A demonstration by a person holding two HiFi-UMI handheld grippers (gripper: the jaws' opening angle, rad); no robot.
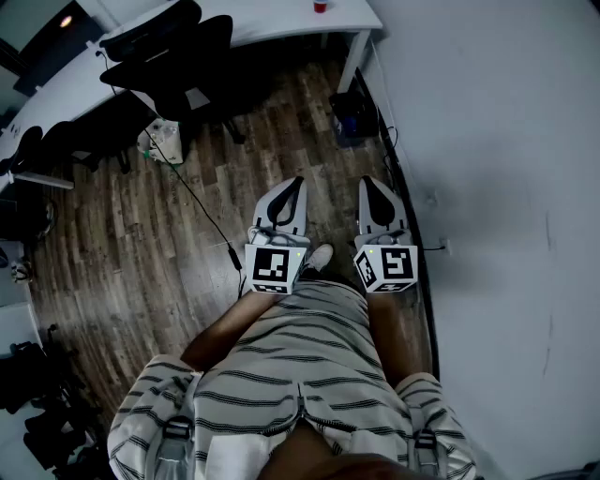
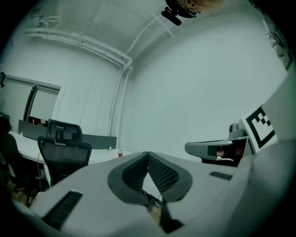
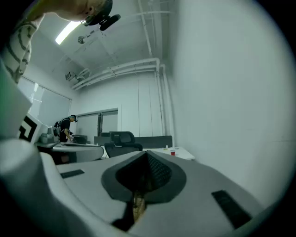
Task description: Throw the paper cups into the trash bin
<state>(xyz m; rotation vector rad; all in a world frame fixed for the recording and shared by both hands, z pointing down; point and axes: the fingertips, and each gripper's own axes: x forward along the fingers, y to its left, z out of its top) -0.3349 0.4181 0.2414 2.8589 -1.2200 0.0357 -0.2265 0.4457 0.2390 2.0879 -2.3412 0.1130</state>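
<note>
Both shut and empty: left tongs (image 1: 298, 180), right tongs (image 1: 367, 181), held low over the wood floor (image 1: 141, 244). Nothing binned yet, seemingly. One small red cup (image 1: 320, 6) far ahead on the white worktop (image 1: 272, 23); no bin visible. Remaining: walk over, grip, find bin, drop.

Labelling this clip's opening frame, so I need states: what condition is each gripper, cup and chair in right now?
left gripper: shut, nothing between its jaws.
right gripper: shut, nothing between its jaws.
red cup: standing on the white desk, far from both grippers, not yet picked up.
office chair: unoccupied, drawn up beside the desk.
</note>
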